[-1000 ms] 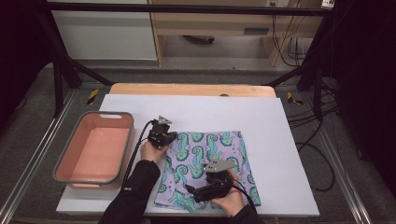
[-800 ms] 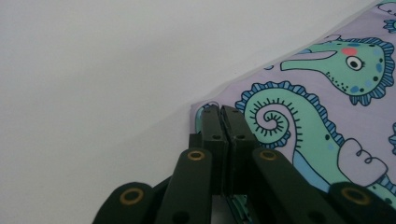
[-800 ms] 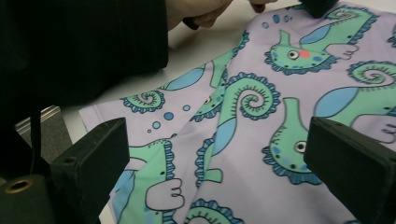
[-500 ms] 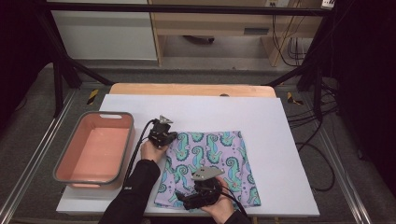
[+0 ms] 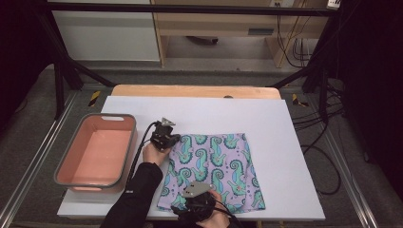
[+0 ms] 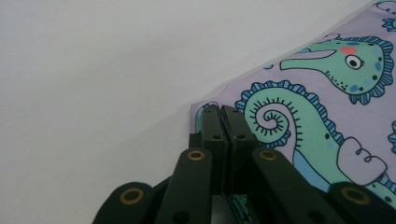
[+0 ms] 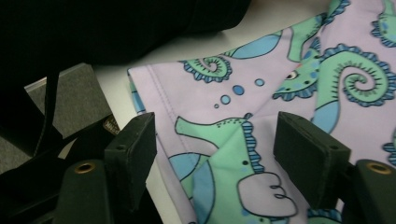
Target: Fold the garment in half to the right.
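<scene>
A white bench [image 5: 294, 142] stands on a grey floor, with a shelf unit and black cables behind it. On the left part of the bench there is a pink tub [image 5: 96, 154] with a grey rim. In the middle lies the cloth [image 5: 214, 171], lilac with green and blue seahorses, spread flat; its near edge reaches almost to the near edge of the bench.

The left gripper [image 5: 164, 137] sits at the far left corner of the cloth, just beside the tub. In the left gripper view its fingers [image 6: 212, 135] are pressed together and they pinch the corner of the cloth [image 6: 327, 107], which comes out between them.

The right gripper [image 5: 197, 204] is at the near left corner of the cloth, close to the person's dark sleeve [image 5: 138, 190]. In the right gripper view its fingers [image 7: 135, 154] stand apart, one on each side of the cloth [image 7: 261, 98] near the hemmed edge, where a small fold rises. They have just been closing, with the cloth between them, but the pads do not press on it yet
</scene>
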A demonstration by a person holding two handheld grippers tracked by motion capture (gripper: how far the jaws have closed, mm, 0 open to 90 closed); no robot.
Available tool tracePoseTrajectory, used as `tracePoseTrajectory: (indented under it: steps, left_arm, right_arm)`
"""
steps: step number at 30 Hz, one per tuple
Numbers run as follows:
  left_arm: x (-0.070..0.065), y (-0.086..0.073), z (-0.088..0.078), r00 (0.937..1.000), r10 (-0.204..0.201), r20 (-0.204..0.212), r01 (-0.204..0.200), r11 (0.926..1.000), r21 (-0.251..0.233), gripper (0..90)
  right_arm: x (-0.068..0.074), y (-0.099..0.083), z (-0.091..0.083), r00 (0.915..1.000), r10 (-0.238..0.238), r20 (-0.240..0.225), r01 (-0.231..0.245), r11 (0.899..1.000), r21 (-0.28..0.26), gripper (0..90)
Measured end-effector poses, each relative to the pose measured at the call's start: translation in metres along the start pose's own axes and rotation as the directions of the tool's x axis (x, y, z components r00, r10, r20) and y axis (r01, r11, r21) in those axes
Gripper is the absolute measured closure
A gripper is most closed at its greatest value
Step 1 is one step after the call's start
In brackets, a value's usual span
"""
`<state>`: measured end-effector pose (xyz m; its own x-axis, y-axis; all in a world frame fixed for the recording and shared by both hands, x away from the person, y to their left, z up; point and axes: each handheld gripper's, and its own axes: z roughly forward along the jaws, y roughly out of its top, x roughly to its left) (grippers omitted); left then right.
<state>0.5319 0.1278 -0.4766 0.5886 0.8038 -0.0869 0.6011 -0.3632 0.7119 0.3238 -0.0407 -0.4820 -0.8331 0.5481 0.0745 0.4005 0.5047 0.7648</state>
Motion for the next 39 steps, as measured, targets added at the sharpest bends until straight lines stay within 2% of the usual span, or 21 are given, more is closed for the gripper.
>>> tracePoseTrajectory:
  steps: [2, 6, 11, 14, 16, 27, 31, 33, 36, 39]
  left_arm:
    - [0.0, 0.0, 0.0, 1.0, 0.001, 0.001, -0.001, 1.0, 0.0, 88.5]
    - [0.001, 0.0, 0.0, 1.0, 0.0, 0.003, 0.0, 1.0, 0.0, 88.5]
    - [0.0, 0.0, 0.0, 1.0, 0.001, 0.001, -0.001, 1.0, 0.002, 88.5]
    - [0.001, 0.0, 0.0, 1.0, -0.002, 0.003, 0.002, 1.0, 0.001, 88.5]
    - [0.001, 0.0, 0.0, 1.0, -0.003, 0.004, 0.003, 1.0, 0.001, 88.5]
    - [0.002, 0.002, 0.0, 0.9998, -0.015, 0.01, 0.015, 0.9998, 0.01, 88.5]
    - [0.002, 0.002, -0.001, 0.9998, -0.017, 0.009, 0.017, 0.9998, 0.011, 88.5]
    - [0.003, 0.002, -0.001, 0.9993, -0.034, 0.019, 0.033, 0.9993, 0.013, 88.5]
    - [0.006, 0.003, -0.002, 0.9971, -0.068, 0.033, 0.067, 0.9976, 0.015, 88.5]
    - [0.008, 0.003, -0.003, 0.997, -0.07, 0.034, 0.069, 0.9975, 0.015, 88.5]
  right_arm:
    - [0.002, -0.001, 0.002, 0.9993, -0.03, 0.022, 0.029, 0.999, 0.016, 31.1]
    - [0.008, -0.001, 0.005, 0.9983, -0.045, 0.037, 0.044, 0.999, 0.022, 30.2]
    - [0.013, -0.001, 0.007, 0.9937, -0.078, 0.08, 0.076, 0.997, 0.031, 31.9]
    - [0.012, -0.001, 0.005, 0.9921, -0.073, 0.102, 0.07, 0.997, 0.033, 42.7]
    - [0.008, -0.001, 0.003, 0.9927, -0.072, 0.097, 0.068, 0.997, 0.04, 47.8]
    - [0.006, 0.002, -0.002, 0.9873, -0.053, 0.15, 0.041, 0.996, 0.083, 79.4]
    - [0.002, 0.002, -0.004, 0.9902, -0.032, 0.136, 0.021, 0.996, 0.082, 83.6]
    - [0.0, 0.002, -0.004, 0.9913, -0.038, 0.126, 0.028, 0.996, 0.081, 84.3]
    - [-0.003, 0.004, -0.004, 0.9938, -0.021, 0.109, 0.012, 0.997, 0.083, 85.1]
    - [-0.003, 0.005, -0.005, 0.9942, -0.027, 0.105, 0.018, 0.997, 0.08, 86.1]
